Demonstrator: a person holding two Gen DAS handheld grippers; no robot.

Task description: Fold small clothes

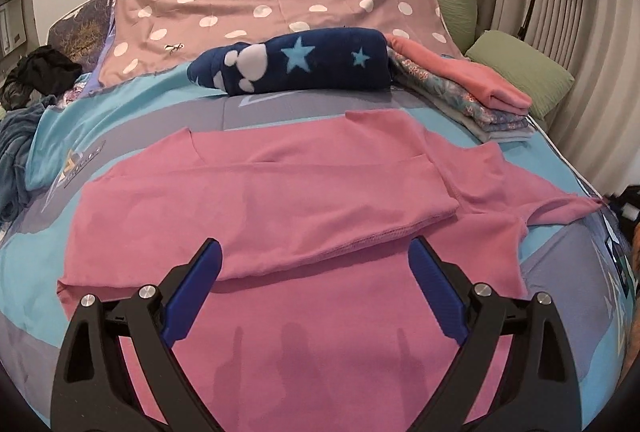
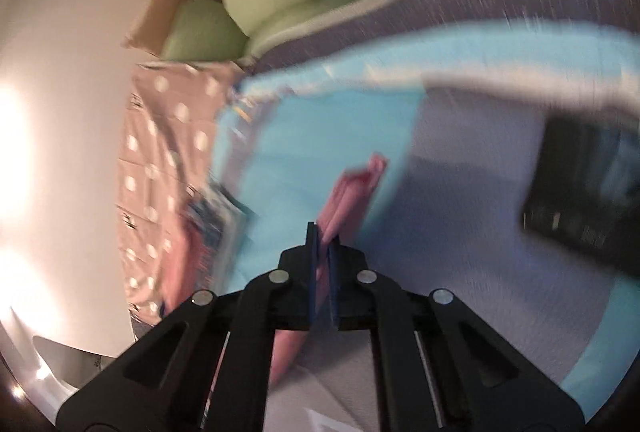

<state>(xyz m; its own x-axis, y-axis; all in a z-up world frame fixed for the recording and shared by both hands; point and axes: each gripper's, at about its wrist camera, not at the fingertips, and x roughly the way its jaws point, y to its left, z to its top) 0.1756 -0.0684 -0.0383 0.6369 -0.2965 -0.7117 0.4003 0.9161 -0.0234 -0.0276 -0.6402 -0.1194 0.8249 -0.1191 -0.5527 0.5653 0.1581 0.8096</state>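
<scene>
My left gripper (image 1: 316, 260) and right gripper (image 2: 323, 240) have black plastic linkages, silver round screws, and ribbed blue pads (image 1: 436, 296).

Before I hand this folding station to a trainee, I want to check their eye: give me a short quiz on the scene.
1. True or false: the left gripper is open over the pink garment.
2. What does the right gripper clamp? A) pink cloth B) green pillow C) nothing
3. What pattern marks the navy fleece roll?

Key: 1 true. 2 A, pink cloth. 3 light blue stars and white paw prints.
</scene>
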